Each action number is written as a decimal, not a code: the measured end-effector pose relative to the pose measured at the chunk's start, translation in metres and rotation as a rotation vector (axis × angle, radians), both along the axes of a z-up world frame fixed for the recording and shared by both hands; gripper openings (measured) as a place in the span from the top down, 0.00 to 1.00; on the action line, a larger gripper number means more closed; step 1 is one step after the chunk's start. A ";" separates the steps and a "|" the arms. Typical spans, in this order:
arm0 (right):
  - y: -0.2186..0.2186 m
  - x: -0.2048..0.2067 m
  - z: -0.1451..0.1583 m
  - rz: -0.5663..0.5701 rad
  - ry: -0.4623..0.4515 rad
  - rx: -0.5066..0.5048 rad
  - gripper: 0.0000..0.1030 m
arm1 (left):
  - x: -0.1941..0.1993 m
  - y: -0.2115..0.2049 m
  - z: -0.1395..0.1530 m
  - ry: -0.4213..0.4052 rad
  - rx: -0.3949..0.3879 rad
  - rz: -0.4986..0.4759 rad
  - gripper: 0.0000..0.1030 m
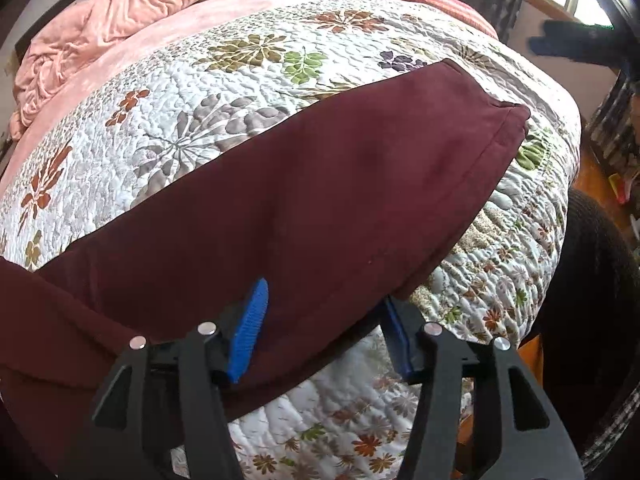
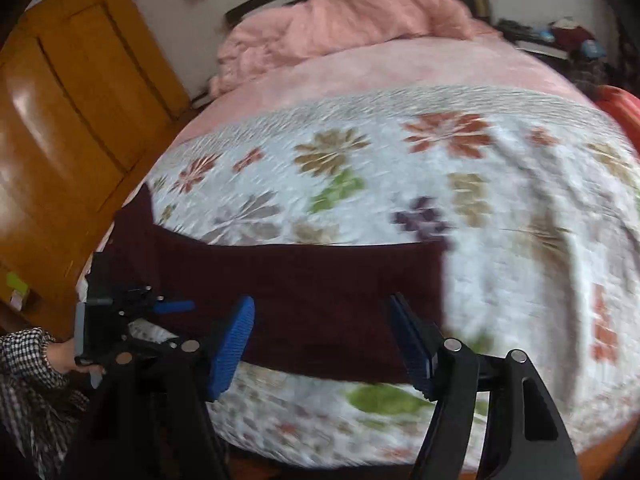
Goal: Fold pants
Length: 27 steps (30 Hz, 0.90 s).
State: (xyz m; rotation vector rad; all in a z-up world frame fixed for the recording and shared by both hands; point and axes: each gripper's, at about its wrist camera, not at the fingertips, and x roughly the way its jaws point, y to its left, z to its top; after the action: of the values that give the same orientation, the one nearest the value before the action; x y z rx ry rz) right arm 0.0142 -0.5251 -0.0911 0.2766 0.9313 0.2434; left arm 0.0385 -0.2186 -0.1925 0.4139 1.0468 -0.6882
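The right gripper (image 2: 322, 340), black with blue ribbed pads, stands open above the dark maroon fabric pants (image 2: 304, 292). The pants lie flat on a white floral quilted bedspread (image 2: 500, 208). At 9 o'clock, the left gripper (image 2: 172, 307) meets the garment's end; its state is unclear. At 12 o'clock lies a crumpled pink blanket (image 2: 352, 16); at 10 o'clock, an orange wooden door (image 2: 72, 92).

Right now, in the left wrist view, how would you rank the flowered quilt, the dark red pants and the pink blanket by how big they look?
1. Flowered quilt, largest.
2. Dark red pants, though nearness to the camera enlarges them.
3. Pink blanket, smallest, but farthest away.
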 end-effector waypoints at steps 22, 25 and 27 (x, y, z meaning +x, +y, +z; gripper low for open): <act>0.236 0.088 -0.015 0.417 0.120 0.032 0.36 | 0.026 0.247 0.045 0.017 -0.181 0.605 0.30; 0.284 0.110 -0.031 0.485 0.167 0.060 0.36 | 0.034 0.297 0.027 0.070 -0.167 0.731 0.30; 0.308 0.126 -0.044 0.501 0.214 0.054 0.36 | 0.041 0.314 0.015 0.120 -0.171 0.770 0.30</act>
State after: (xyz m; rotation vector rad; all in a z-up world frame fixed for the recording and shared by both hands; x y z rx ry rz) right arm 0.1398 -0.2170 -0.1355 0.1156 1.2001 0.7109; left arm 0.0791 0.0951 -0.1780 -0.1895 1.1427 -0.1058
